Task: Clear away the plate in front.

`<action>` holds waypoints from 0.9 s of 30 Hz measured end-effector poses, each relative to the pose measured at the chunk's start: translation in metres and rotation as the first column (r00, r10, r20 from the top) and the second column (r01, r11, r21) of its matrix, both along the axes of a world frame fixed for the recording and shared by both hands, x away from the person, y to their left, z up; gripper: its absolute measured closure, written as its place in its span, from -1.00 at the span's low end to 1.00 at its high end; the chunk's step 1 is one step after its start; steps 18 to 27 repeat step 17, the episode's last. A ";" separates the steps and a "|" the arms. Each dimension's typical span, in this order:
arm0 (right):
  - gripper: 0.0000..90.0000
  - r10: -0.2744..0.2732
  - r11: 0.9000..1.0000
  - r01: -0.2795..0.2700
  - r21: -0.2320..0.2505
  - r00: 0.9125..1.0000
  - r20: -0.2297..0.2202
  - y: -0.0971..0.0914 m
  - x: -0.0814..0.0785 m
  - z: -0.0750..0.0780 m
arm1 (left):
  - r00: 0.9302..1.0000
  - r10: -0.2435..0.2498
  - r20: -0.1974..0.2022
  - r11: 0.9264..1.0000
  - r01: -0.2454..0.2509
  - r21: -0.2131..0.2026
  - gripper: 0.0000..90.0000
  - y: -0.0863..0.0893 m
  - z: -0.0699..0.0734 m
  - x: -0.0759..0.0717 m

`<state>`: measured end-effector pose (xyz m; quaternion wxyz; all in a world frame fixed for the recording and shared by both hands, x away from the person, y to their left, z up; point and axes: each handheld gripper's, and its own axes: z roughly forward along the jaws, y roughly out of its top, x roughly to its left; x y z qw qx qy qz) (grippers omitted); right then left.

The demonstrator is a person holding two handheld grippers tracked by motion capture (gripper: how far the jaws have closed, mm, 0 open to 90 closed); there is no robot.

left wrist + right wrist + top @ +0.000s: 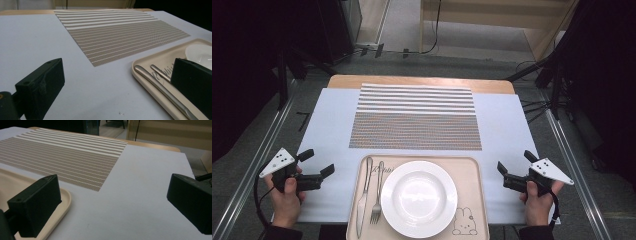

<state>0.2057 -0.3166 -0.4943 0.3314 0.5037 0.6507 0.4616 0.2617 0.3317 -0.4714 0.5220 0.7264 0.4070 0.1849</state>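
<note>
Seen from the high view: beige tray [472,172] at the near edge of the table, sitting on a pale sheet [504,125], long axis running near to far. On its right part, a round white plate [419,198], empty, lying flat. Left of the plate, 2 pieces of cutlery side by side, nearly parallel, both with long axes running near to far along the tray: knife [363,200] outermost, handle toward the far rim, blade toward the person; fork [377,195] just beside it, tines near, handle far, close to the plate rim though contact hard to judge. Printed rabbit [464,221] in the tray's near right corner.

Beyond the tray, a striped woven placemat [416,116], long axis crosswise, apart from the tray's far rim by a narrow strip of sheet.

Left gripper [318,166] held just left of the tray, above the sheet, jaws spread wide and holding nothing, aimed right and away toward the tray's far left corner. From the left gripper view: knife handle [150,77] and fork handle [160,72] lying between the 2 black jaws farther off, untouched.

Right gripper [514,164] held just right of the tray, jaws likewise spread and empty, aimed inward. From the right gripper view: tray corner [65,195] behind the left-hand jaw, bare sheet between the jaws.
</note>
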 end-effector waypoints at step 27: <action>-1.00 0.000 1.000 0.000 -0.014 1.000 -0.018 0.000 0.004 -0.005 | 0.999 0.034 -0.002 0.999 -0.034 -0.025 -1.00 0.013 -0.003 0.002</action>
